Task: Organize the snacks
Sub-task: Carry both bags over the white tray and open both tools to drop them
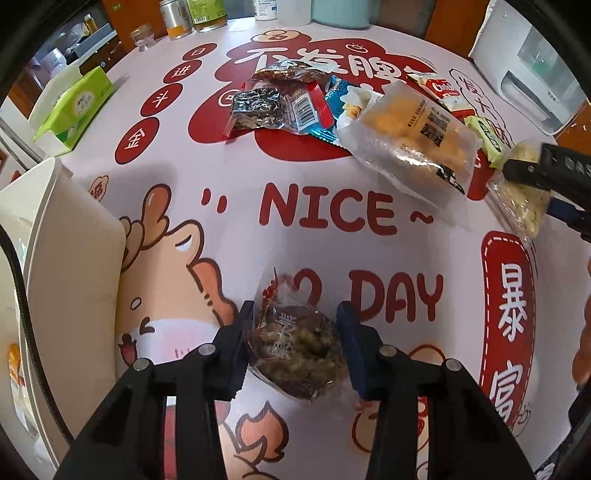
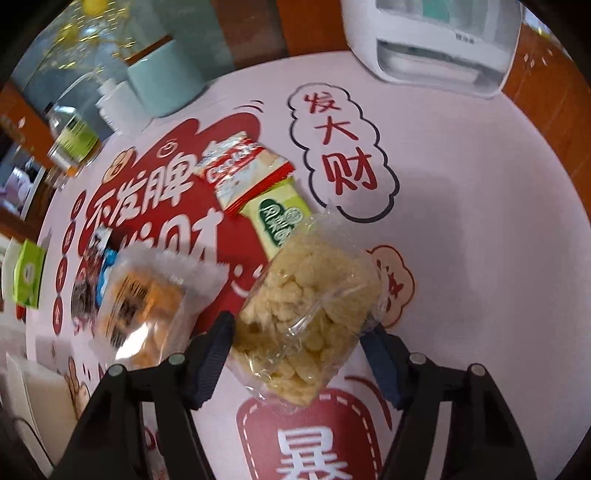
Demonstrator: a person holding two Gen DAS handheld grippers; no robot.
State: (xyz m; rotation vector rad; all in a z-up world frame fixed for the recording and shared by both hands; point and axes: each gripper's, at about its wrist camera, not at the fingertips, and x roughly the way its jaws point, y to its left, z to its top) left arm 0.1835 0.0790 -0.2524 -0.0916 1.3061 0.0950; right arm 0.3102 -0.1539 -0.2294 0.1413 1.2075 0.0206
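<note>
In the left wrist view my left gripper (image 1: 295, 321) points down at the printed tablecloth (image 1: 332, 206), shut on a dark brown snack in a clear wrapper (image 1: 295, 347), with a pad against each side. In the right wrist view my right gripper (image 2: 299, 328) is shut on a clear bag of pale puffed snacks (image 2: 306, 306), which stands out sharply against a blurred table. The left wrist view also catches that right gripper (image 1: 532, 173) and the pale bag (image 1: 524, 199) at the right edge. A pile of loose snack packets (image 1: 306, 107) lies mid-table.
The pile includes an orange cake packet (image 1: 410, 136), a red-and-white cookie packet (image 2: 240, 170) and a green packet (image 2: 280, 221). A white bin (image 1: 55, 240) stands at the left by a green tissue pack (image 1: 74, 107). A white appliance (image 2: 436, 37) and jars (image 1: 177, 18) line the back.
</note>
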